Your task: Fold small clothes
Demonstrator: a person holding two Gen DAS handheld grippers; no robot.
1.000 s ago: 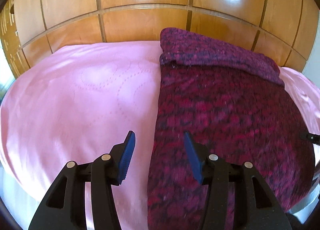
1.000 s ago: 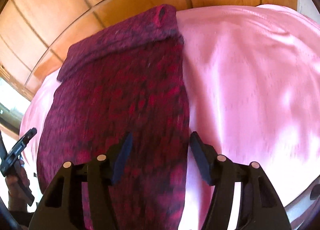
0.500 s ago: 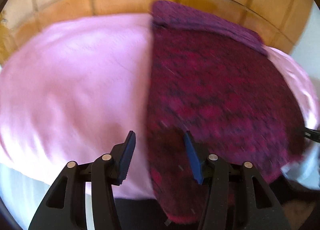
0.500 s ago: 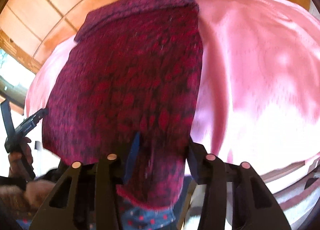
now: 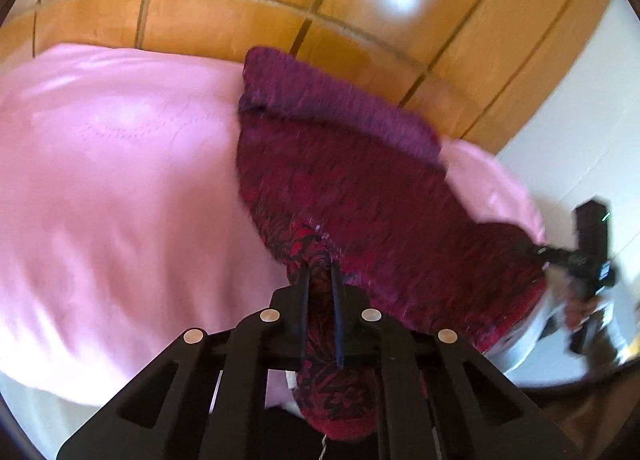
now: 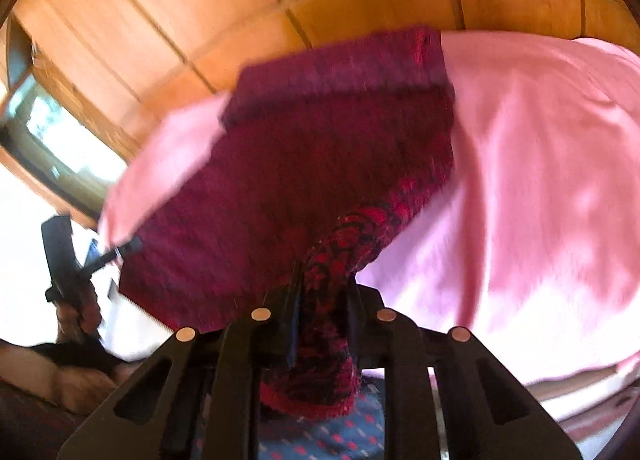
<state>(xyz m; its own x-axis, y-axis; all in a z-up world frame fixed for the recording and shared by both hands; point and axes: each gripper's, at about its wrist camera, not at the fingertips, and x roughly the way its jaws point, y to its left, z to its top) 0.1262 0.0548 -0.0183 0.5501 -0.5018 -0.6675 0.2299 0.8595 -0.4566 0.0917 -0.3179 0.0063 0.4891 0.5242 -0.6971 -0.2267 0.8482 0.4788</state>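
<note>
A dark red and purple knitted garment (image 5: 360, 180) lies on a pink bedspread (image 5: 120, 188), its far end folded over near the wooden headboard. My left gripper (image 5: 320, 272) is shut on the garment's near left corner, which bunches up between the fingers. My right gripper (image 6: 320, 276) is shut on the near right corner of the garment (image 6: 320, 148), lifted off the bed. The right gripper also shows at the right edge of the left wrist view (image 5: 588, 256), and the left gripper at the left edge of the right wrist view (image 6: 76, 260).
A wooden panelled headboard (image 5: 280, 12) runs behind the bed. The pink bedspread (image 6: 540, 180) spreads wide on both sides of the garment. A window (image 6: 52, 132) is at the far left of the right wrist view. A white wall (image 5: 580, 100) stands to the right.
Both grippers went from open over the garment's near edge to shut on its two near corners. The near edge now lifts off the bed and the cloth bunches in the jaws.
</note>
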